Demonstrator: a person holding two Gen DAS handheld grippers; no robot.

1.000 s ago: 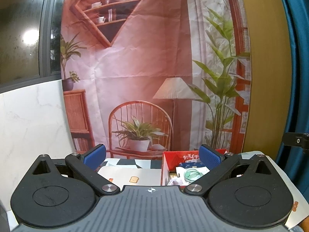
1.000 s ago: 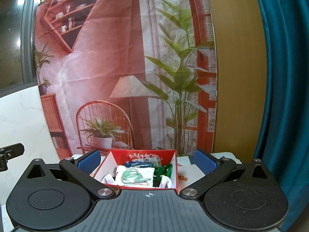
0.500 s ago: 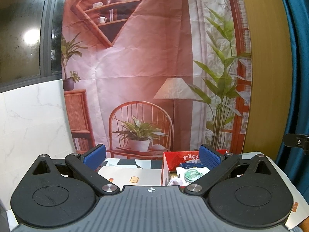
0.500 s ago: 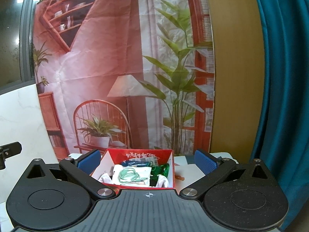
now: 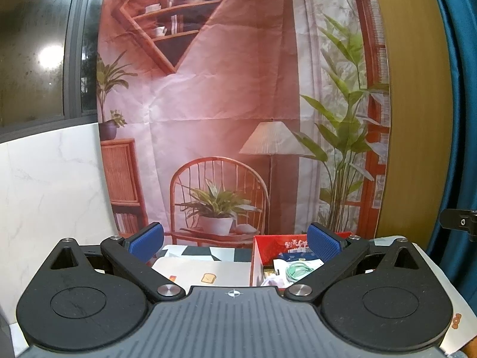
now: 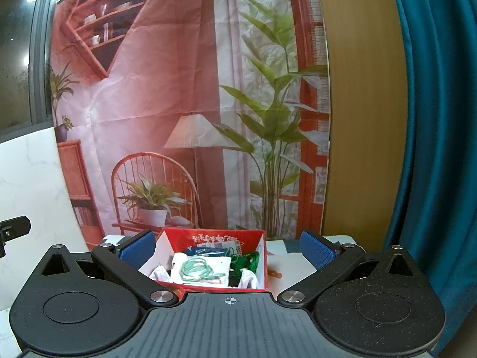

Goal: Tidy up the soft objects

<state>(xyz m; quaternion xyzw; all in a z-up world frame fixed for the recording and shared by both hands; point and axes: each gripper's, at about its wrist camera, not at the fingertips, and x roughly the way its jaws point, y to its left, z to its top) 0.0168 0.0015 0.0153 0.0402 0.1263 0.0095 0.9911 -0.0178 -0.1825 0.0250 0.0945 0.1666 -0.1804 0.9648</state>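
A red box (image 6: 256,240) stands on the table ahead of my right gripper (image 6: 228,248), which is open and empty, its blue pads wide apart. Inside lie a coiled mint-green cable (image 6: 195,270) on white cloth (image 6: 222,264), a green piece (image 6: 249,261) and a blue packet (image 6: 201,250). In the left wrist view the same red box (image 5: 258,256) sits ahead to the right, partly behind the right blue pad, with the mint-green cable (image 5: 298,269) showing. My left gripper (image 5: 235,243) is open with nothing between its fingers.
A pale mat (image 5: 205,270) with a small toast print lies left of the box on a patterned tablecloth (image 5: 220,251). A printed room backdrop (image 5: 226,104) hangs close behind the table. A teal curtain (image 6: 432,149) hangs at the right, a marble wall (image 5: 44,185) at the left.
The right wrist view has drifted slightly, so the red box sits a little left and nearer. The left view has barely shifted. Both grippers stay open.
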